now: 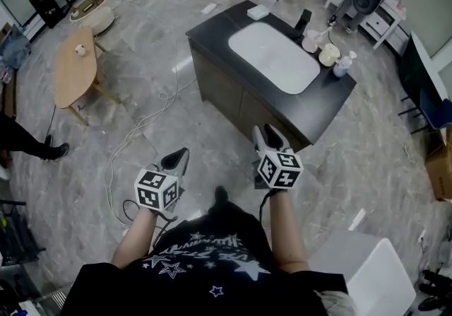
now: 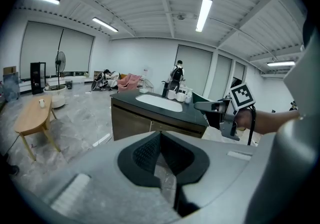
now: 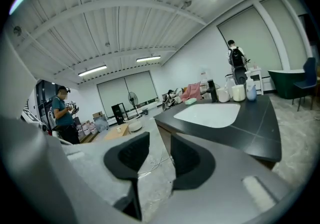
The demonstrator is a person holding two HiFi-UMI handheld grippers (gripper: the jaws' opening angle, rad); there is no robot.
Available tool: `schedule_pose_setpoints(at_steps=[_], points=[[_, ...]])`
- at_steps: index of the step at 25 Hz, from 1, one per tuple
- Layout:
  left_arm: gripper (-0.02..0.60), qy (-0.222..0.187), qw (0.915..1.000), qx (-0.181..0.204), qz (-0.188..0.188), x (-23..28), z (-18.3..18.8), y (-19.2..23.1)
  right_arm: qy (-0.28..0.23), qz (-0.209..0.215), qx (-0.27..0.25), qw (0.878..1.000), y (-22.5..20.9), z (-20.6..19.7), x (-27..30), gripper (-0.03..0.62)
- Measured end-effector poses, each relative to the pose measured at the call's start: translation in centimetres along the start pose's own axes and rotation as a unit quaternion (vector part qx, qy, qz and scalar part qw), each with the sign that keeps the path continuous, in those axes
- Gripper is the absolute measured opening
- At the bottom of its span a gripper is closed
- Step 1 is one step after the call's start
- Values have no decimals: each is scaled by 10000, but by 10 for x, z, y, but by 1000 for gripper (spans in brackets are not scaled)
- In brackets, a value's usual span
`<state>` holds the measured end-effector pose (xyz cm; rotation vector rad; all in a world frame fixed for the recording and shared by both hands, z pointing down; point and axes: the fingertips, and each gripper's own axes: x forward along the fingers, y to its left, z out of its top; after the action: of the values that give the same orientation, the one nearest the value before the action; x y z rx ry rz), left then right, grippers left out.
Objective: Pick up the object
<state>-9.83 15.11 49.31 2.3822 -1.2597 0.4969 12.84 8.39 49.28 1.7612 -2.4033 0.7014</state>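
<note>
Place: was a large open studio-type lab hall | head view centre: dark island desk point(image 1: 215, 33) held a white basin point(image 1: 272, 57) | upper left: oval wooden table point(image 1: 70, 71) stood on marbled floor point(image 1: 141, 32), cables point(image 1: 134, 134) trailed | left gripper view: tube lights point(image 2: 203, 13), standing fan point(image 2: 60, 60), blinded windows point(image 2: 45, 50) lined it.

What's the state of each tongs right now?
Left tongs: shut, empty.
Right tongs: open, empty.

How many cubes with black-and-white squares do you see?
2. The left cube rides on the left claw; the right cube rides on the right claw. None seem hidden.
</note>
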Motion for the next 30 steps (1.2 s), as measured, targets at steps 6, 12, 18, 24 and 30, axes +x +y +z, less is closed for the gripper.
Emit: schedule_pose_setpoints(at_steps=[6, 12, 18, 24, 30], points=[[10, -128, 9996, -15, 232, 56, 48, 28, 74, 191, -38, 9998, -30, 37, 66, 140], [9, -54, 9990, 50, 447, 83, 68, 54, 190, 334, 50, 9992, -38, 48, 109, 140], [10, -94, 9988, 49, 485, 107, 87, 92, 228, 268, 48, 9994, -42, 58, 146, 140], [9, -99, 9996, 216, 159, 156, 111, 139, 5, -68, 203, 9998, -51, 77, 195, 140], [10, 32, 9988, 298, -393, 231, 153, 200, -244, -708, 499, 9959, -68, 108, 264, 140]])
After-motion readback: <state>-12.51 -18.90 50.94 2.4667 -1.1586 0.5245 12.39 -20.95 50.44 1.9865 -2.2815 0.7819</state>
